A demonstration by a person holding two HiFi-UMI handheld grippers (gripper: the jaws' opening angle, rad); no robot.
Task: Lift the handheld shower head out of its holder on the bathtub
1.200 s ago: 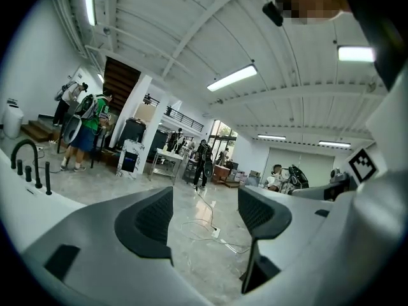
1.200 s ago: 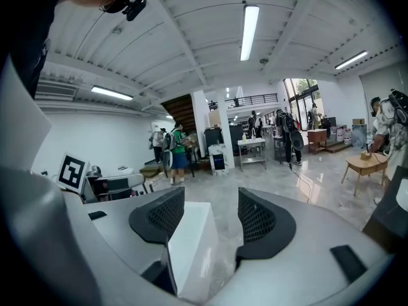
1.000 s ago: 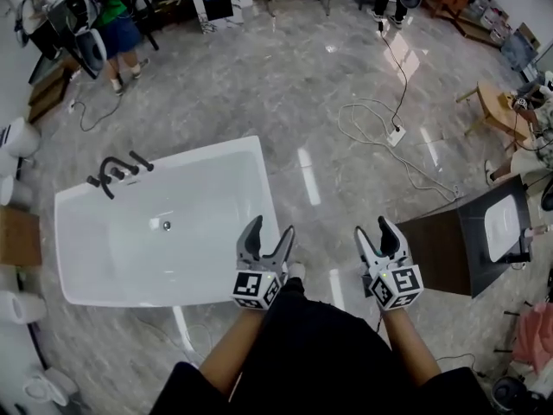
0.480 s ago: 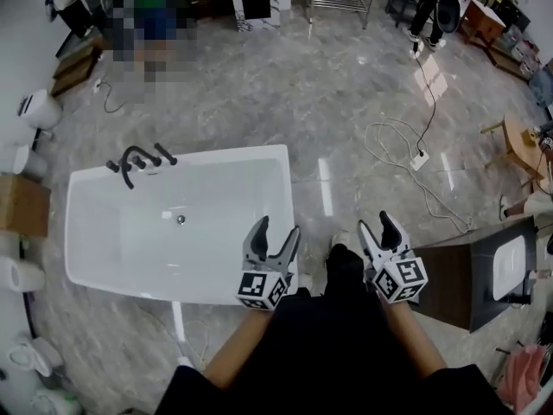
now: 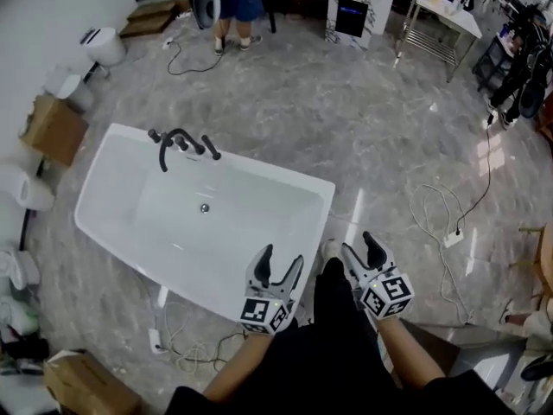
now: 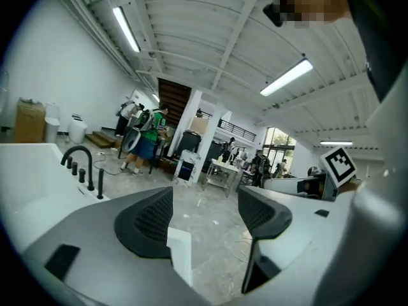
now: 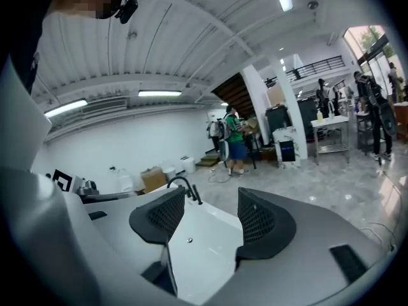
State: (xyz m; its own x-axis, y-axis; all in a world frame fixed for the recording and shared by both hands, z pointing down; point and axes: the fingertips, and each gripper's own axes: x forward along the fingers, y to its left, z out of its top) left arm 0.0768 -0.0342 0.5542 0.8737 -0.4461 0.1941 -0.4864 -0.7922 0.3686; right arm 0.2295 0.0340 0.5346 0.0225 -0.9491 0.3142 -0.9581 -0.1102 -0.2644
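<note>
A grey marbled floor (image 5: 389, 145) is filling most of the head view, and a white bathtub (image 5: 276, 170) is standing on it, lying at a slant across the left half. A bystander in a green top (image 5: 235, 3) is standing well beyond the tub's far side, a cardboard box (image 5: 54, 130) is sitting on the floor just off the tub's far left corner, and a white cable (image 5: 432, 206) is trailing over the floor to the right. The person is holding both tools low over the floor, off the tub's near right corner. The left gripper (image 5: 282, 258) is hovering just beside the right end of the near rim with its jaws spread and nothing between them; in the left gripper view only floor is showing in the gap of the left gripper (image 6: 204, 212). The right gripper (image 5: 361, 247) is hanging a little further right, equally spread and empty, and its own view is looking between the jaws of the right gripper (image 7: 204, 212) into the tub's white basin. On the far rim, near the far left corner, a black curved spout (image 5: 166, 145) is rising beside a row of black knobs. The handheld shower head (image 5: 212, 153) is standing upright at the right end of that row, seated on the rim and well apart from both grippers. A small drain (image 5: 205, 207) is showing in the tub's bottom below it.
</note>
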